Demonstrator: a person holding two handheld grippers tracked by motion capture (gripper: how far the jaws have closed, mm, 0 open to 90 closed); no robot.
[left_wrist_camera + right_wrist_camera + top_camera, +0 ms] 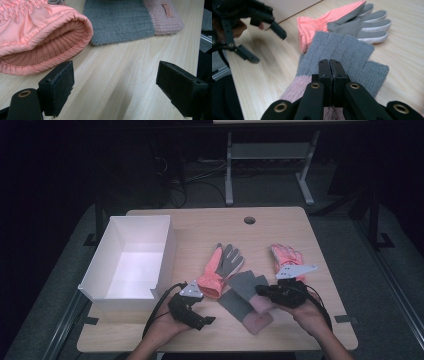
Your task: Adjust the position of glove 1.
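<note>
A grey knit glove with a pink cuff (239,304) (342,50) (120,22) lies at the table's front middle, and a second one of the same kind (248,283) overlaps it. Just behind them lies a pink ski glove with a grey palm (220,267) (352,20) (37,32). Another pink glove (286,256) lies to the right. My right gripper (259,290) (329,63) hovers over the knit glove, shut, with nothing seen between its jaws. My left gripper (202,309) (115,75) (268,46) is open beside the ski glove's cuff, over bare wood.
An empty white box (165,245) (294,6) stands at the table's left. The wooden table (200,225) has a round cable hole (249,220) near its far edge. Beyond the table a white desk frame (229,170) stands on the dark floor.
</note>
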